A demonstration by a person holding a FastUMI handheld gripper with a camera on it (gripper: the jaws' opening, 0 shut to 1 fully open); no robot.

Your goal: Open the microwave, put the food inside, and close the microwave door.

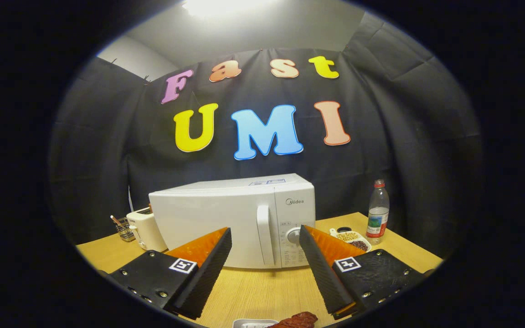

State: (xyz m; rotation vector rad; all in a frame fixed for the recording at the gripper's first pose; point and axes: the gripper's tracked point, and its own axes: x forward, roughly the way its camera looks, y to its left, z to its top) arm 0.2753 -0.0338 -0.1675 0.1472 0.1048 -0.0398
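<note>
Microwave (233, 218) is seen standing shut on the worktop (262, 291), just beyond the hand-held gripper (265, 237), whose fingers are spread wide apart with nothing held between them. The door handle (265, 234), a vertical bar at the door's right side beside the control panel (295, 232), is framed in the gap between the fingertips. The food (296, 320), a dark reddish piece resting at a small white dish (253, 323), is seen close below the gripper, nearer than the fingers, on the worktop.

The step in hand is judged to be the opening of the door, since it is not yet opened and the food is not yet picked up. It is best done by the handle being approached squarely, so that both fingers can be closed around the bar rather than beside it. The pull should then be made along an arc about the hinge, presumed to be at the door's left edge, so the grip is not twisted off. The oven may be dragged forward if the pull is made too sharply.

A toaster (144, 230), a water bottle (378, 212) and a plate of beans (351, 238) are seen flanking the oven, well apart from the door's likely path.
</note>
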